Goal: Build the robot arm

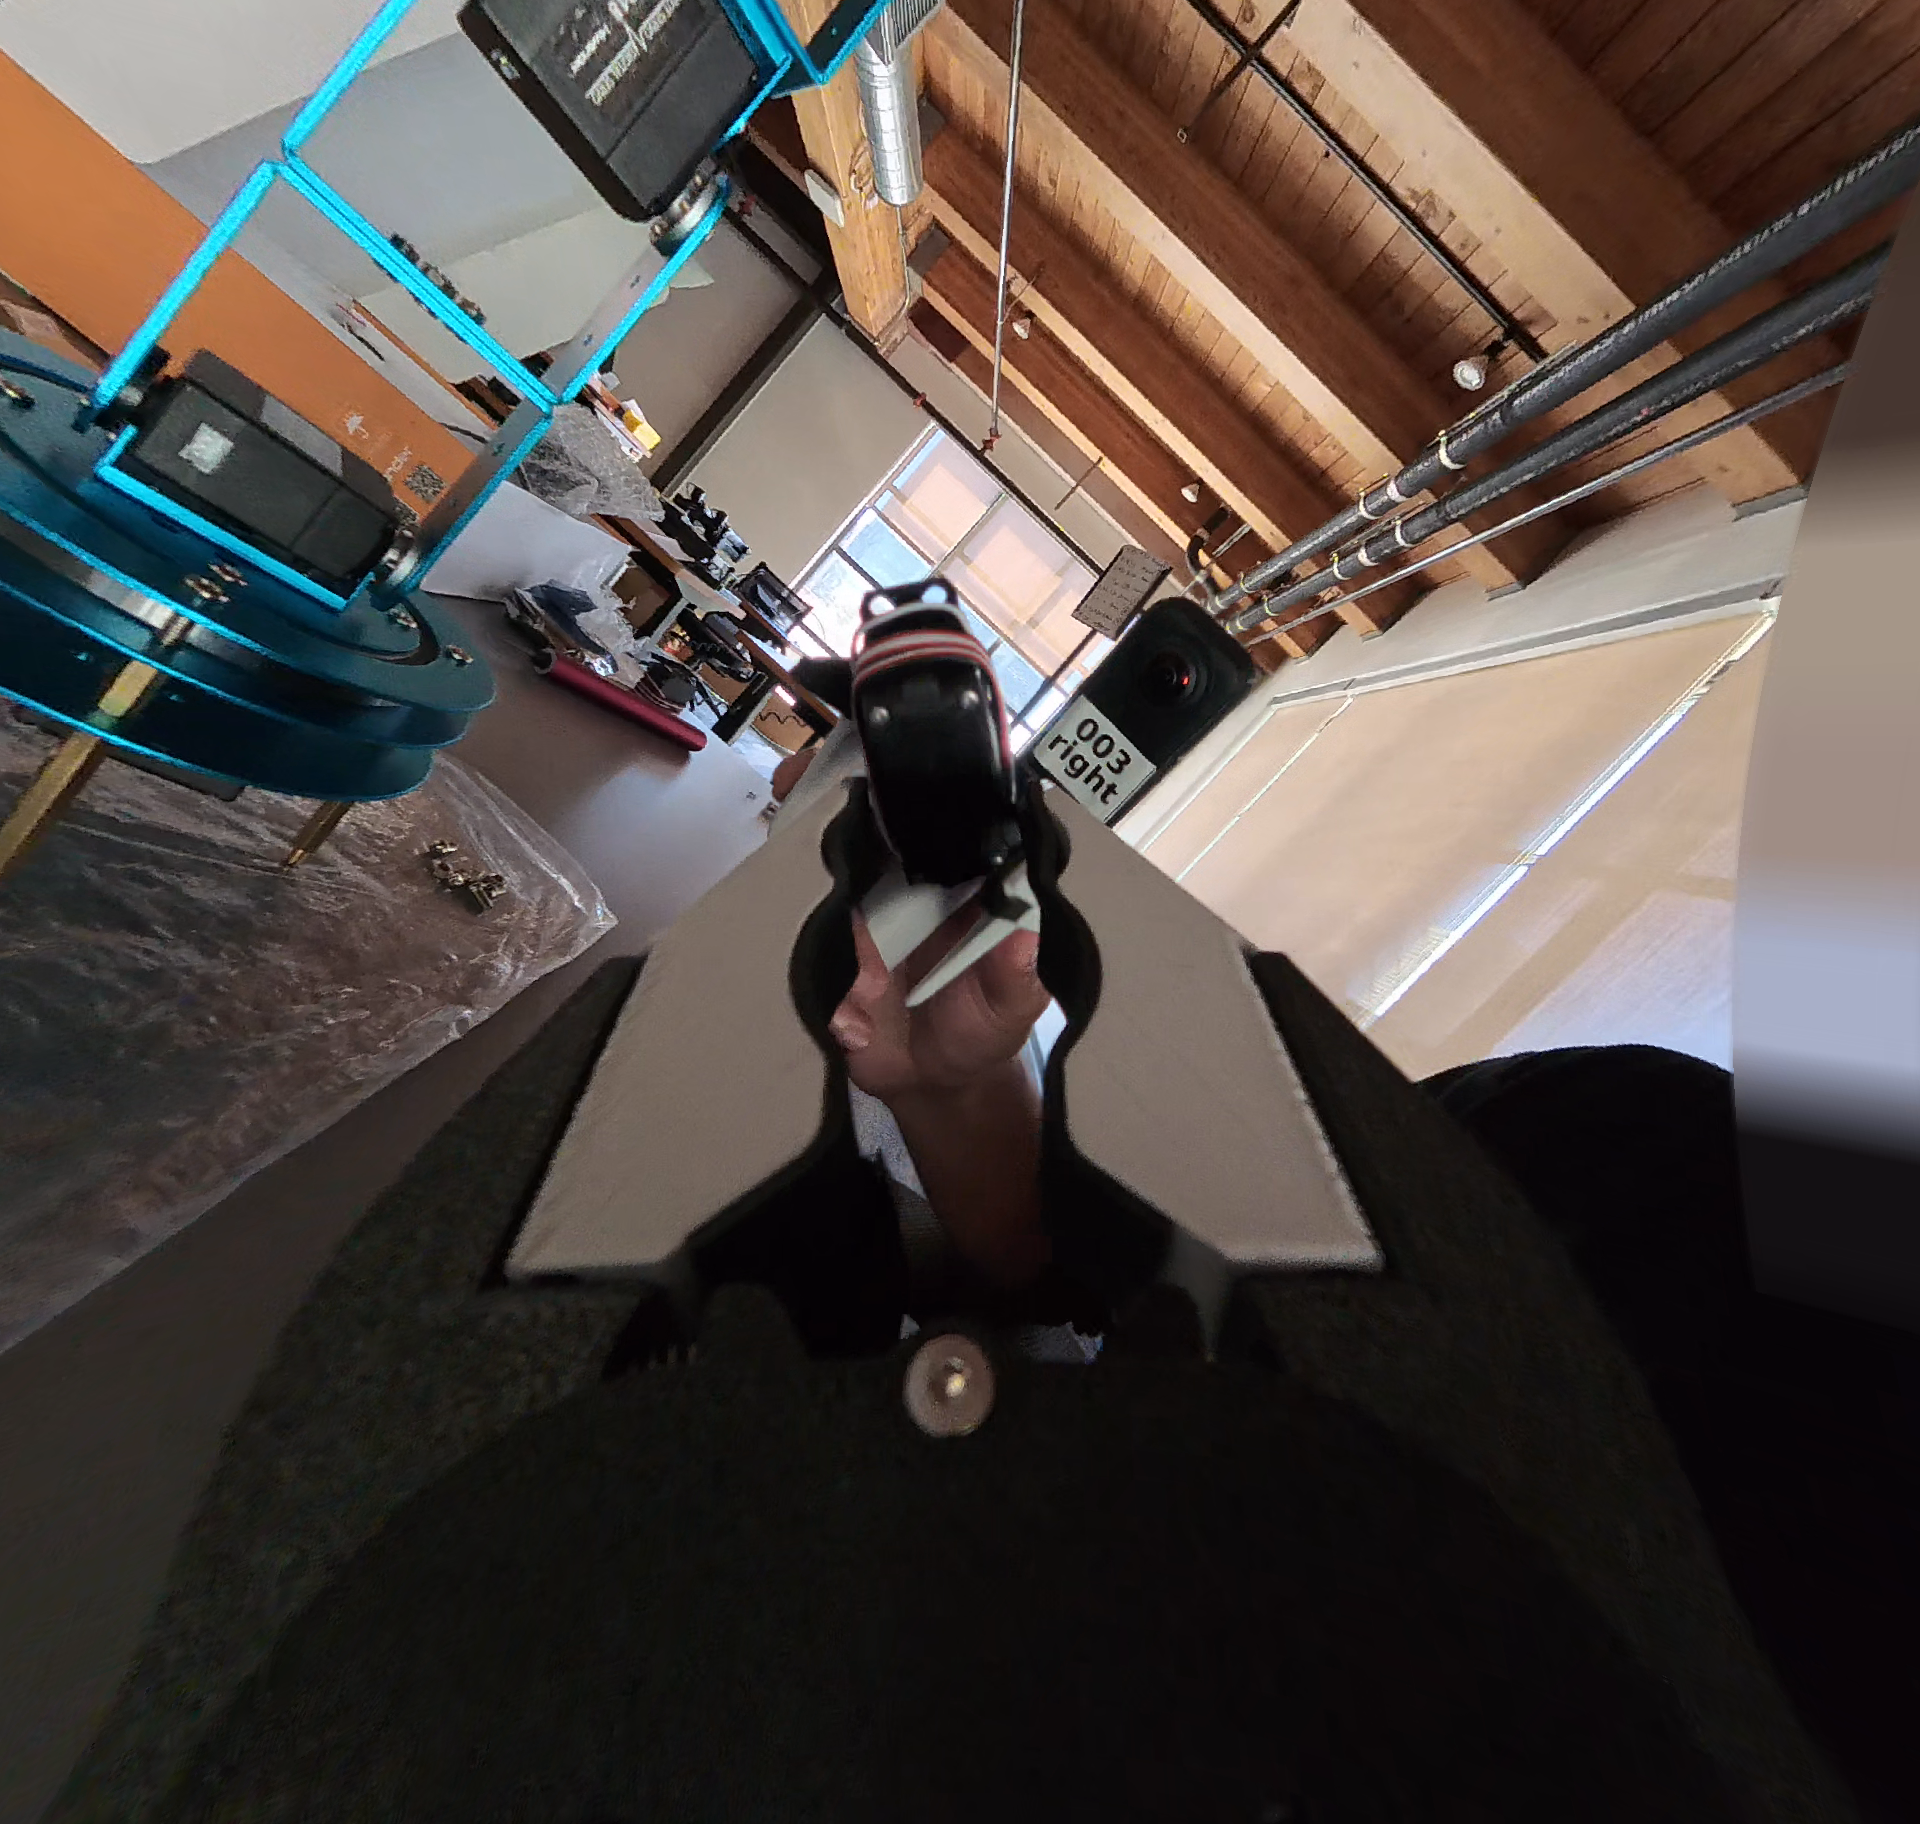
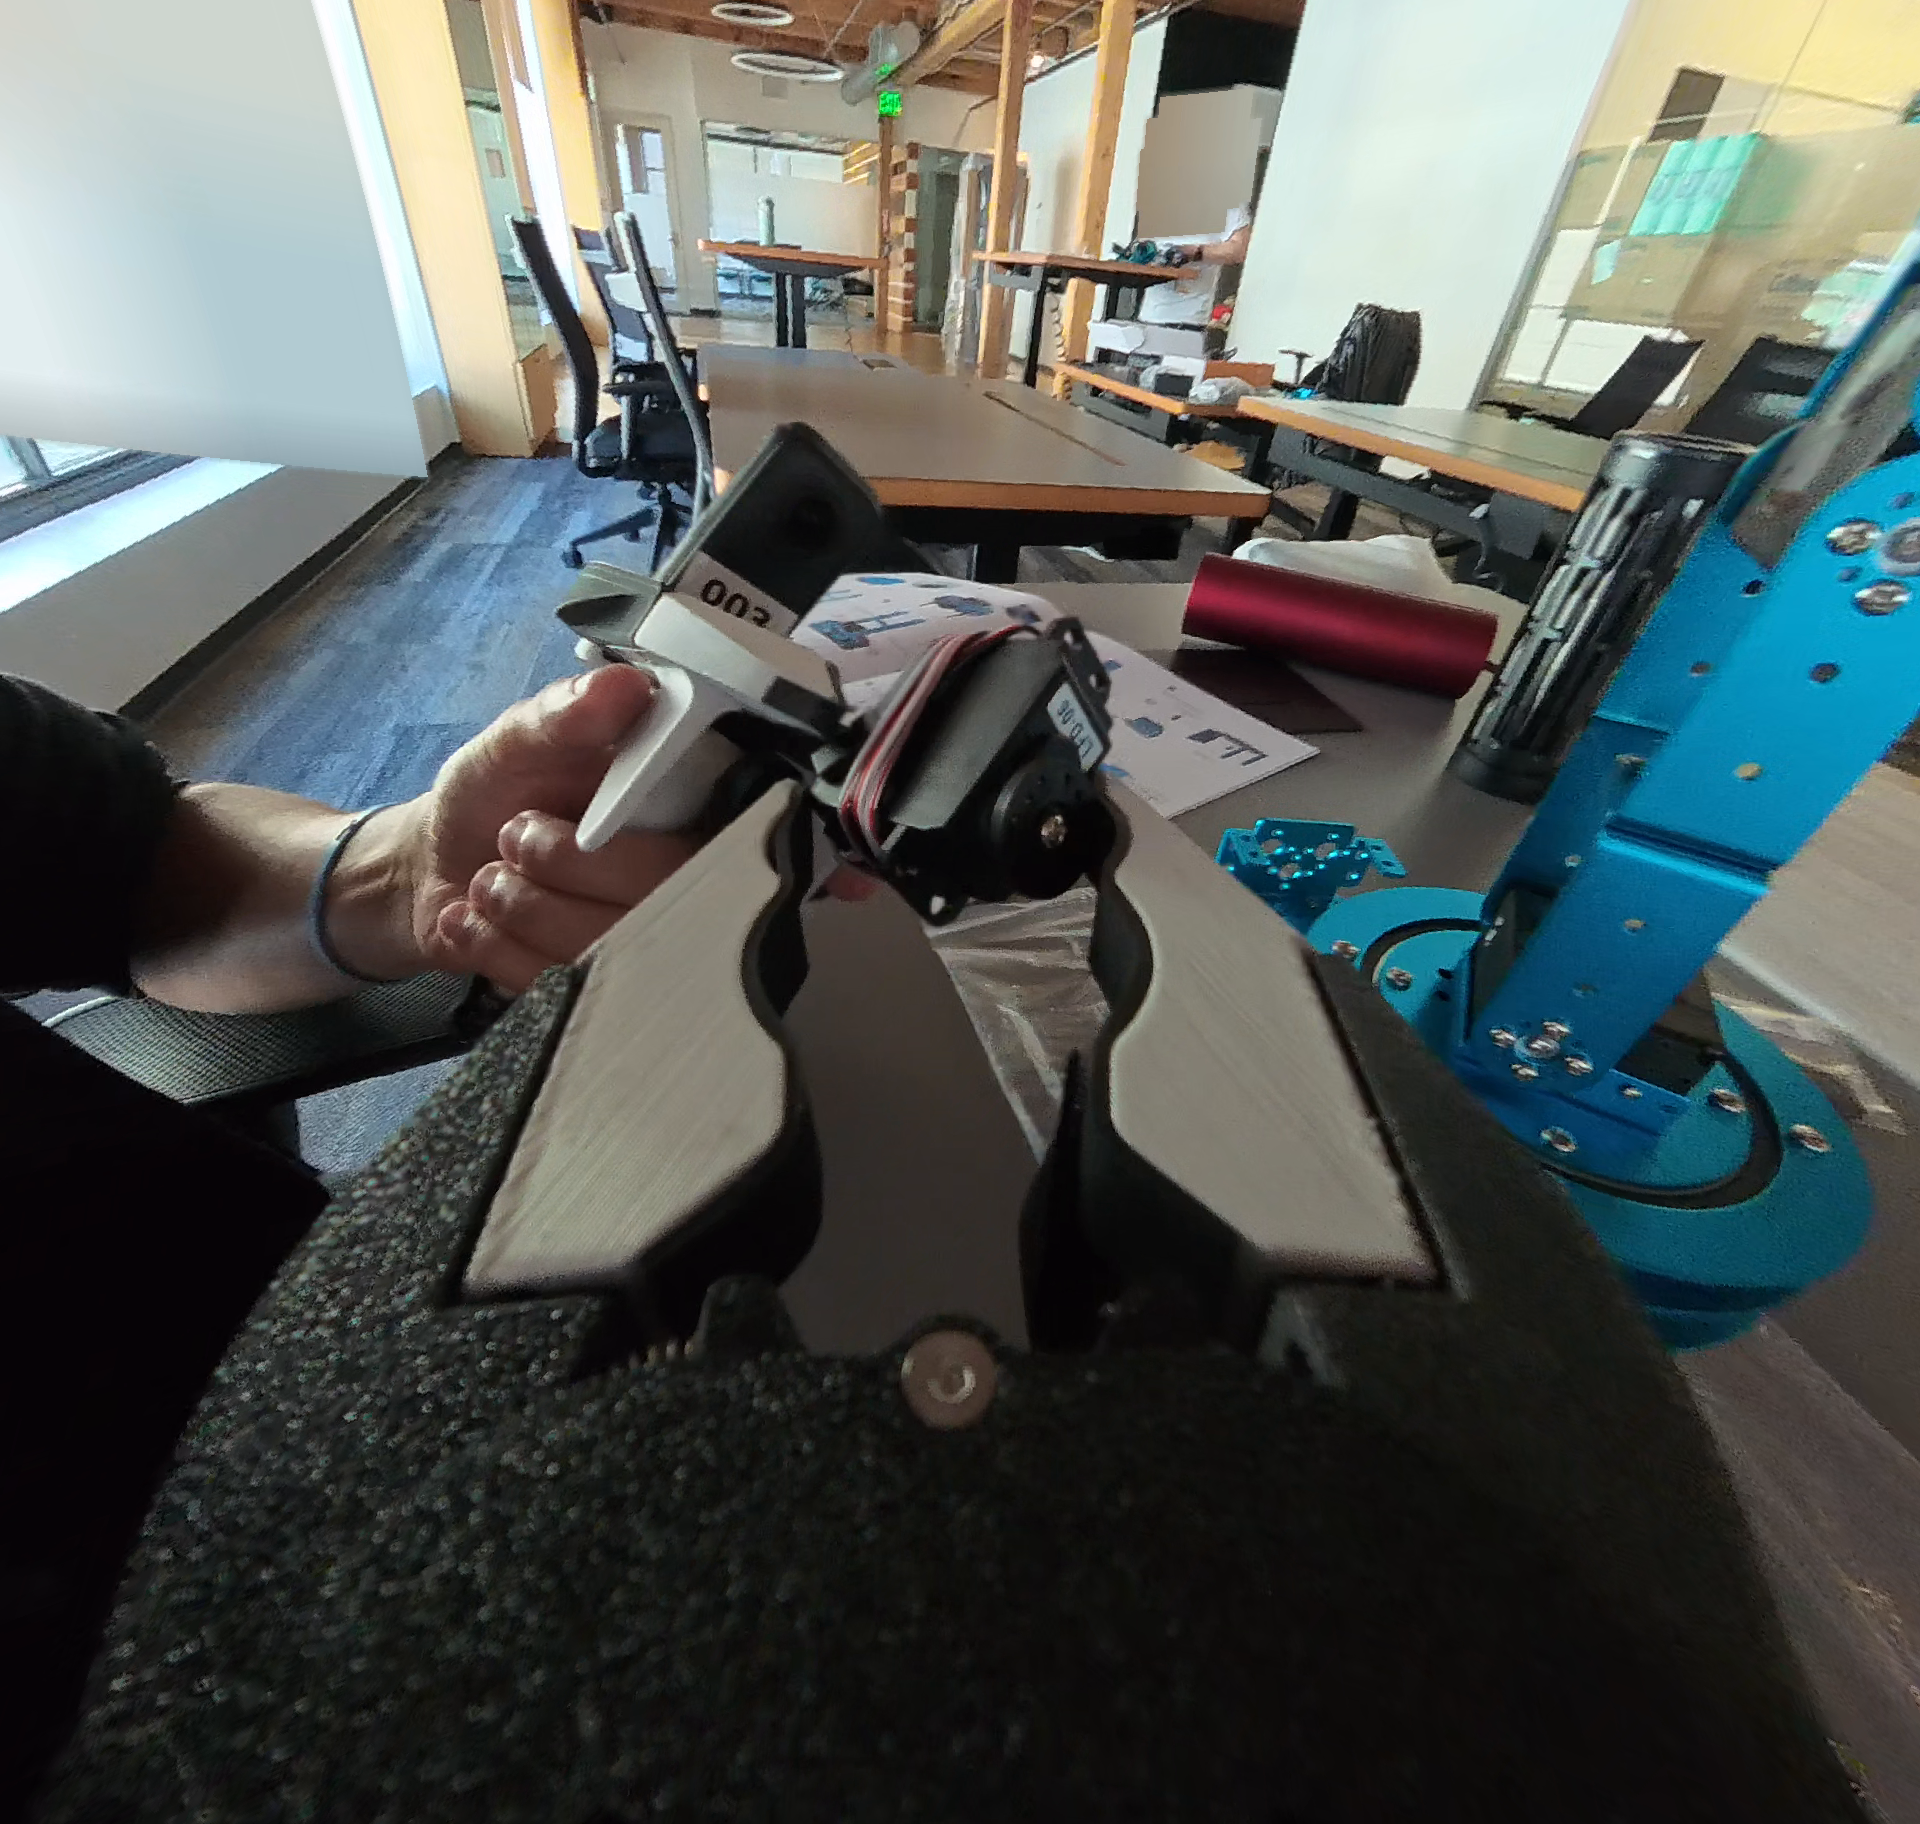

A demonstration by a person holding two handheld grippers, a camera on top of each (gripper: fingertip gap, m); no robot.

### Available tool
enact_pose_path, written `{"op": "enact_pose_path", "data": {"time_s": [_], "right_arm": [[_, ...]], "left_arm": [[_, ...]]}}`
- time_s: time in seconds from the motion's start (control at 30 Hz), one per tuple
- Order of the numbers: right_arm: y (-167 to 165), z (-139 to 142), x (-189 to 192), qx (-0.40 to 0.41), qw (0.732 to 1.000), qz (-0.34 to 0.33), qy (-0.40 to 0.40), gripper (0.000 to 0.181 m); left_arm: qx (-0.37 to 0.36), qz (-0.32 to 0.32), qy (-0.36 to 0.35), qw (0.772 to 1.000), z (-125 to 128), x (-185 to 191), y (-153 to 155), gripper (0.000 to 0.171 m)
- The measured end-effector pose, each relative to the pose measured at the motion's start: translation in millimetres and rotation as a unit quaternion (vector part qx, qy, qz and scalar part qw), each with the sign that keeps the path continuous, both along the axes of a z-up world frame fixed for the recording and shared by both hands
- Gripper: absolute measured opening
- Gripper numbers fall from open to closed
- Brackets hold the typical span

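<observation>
A black servo motor (image 1: pixel 930 766), its red, white and black wire wrapped around it, is held in the air between both grippers. My left gripper (image 1: pixel 935 829) is shut on it, one fingertip on each side. In the right wrist view the servo (image 2: pixel 977 787) sits between the tips of my right gripper (image 2: pixel 951 824), whose jaws stand wide and press its two sides. The left gripper (image 2: pixel 821 746), held by a hand (image 2: pixel 520 860), grips the servo's far end. The right gripper's camera (image 1: pixel 1174 673) and the hand holding that gripper (image 1: pixel 935 1026) show behind the servo.
A blue metal robot arm on a round base (image 2: pixel 1662 943) (image 1: pixel 260 652) stands close by on the table. Around it lie a red cylinder (image 2: pixel 1340 636), a black cylinder (image 2: pixel 1590 621), a printed sheet (image 2: pixel 1195 725), a blue bracket (image 2: pixel 1299 855), loose screws (image 1: pixel 462 875) and plastic wrap (image 1: pixel 260 995).
</observation>
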State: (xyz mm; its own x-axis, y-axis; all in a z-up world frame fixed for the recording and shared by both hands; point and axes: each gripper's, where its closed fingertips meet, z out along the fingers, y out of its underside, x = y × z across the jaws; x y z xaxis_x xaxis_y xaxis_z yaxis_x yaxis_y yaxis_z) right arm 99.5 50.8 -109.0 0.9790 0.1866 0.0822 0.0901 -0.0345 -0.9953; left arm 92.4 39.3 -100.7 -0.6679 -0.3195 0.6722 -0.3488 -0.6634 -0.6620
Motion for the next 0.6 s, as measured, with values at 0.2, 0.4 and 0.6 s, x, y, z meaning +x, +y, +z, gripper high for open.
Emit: {"op": "enact_pose_path", "data": {"time_s": [0.2,0.4,0.6], "right_arm": [[0,-7,-9,-0.017,0.998,0.007,-0.052,0.052],[-26,0,-25,-0.058,0.986,0.157,0.014,0.054],[-38,-14,-27,-0.192,0.945,0.240,-0.113,0.027]], "left_arm": [[-0.004,-0.021,0.006,1.000,-2,-2,1,0.023],[0.080,-0.091,0.018,0.992,-15,-18,-12,0.022],[0.190,-0.167,0.069,0.965,-41,-32,-23,0.022]]}}
